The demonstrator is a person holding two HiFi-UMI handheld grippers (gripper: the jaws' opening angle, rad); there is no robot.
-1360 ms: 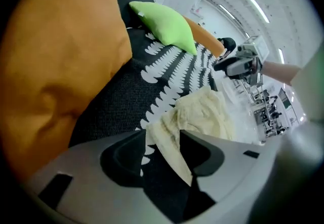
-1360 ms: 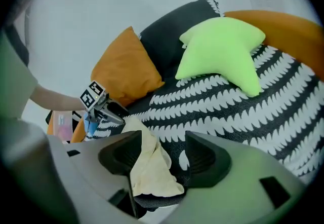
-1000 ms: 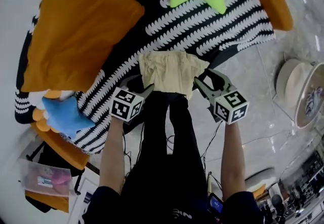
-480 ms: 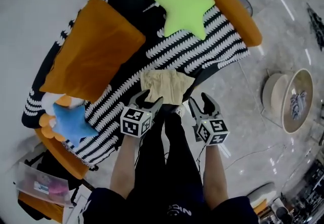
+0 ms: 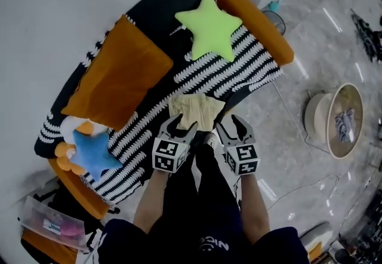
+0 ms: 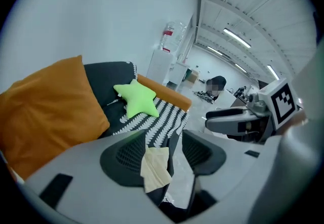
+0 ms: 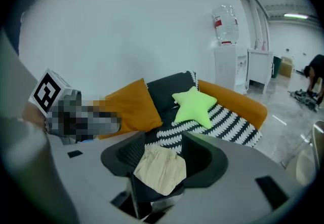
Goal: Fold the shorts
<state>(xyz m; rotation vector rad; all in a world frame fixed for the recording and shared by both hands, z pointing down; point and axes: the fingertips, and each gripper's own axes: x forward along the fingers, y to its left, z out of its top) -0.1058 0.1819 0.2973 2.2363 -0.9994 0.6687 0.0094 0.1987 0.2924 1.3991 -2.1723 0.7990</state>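
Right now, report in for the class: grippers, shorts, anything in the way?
Left gripper and right gripper open, empty. Shorts lie compactly folded at sofa front edge, free of both. Star cushion and orange cushion sit further back, apart.

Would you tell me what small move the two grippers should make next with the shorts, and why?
I would probably draw both grippers back and stop: the shorts already lie folded small at the front edge of the sofa, and the left gripper and right gripper hang above them, open and empty.
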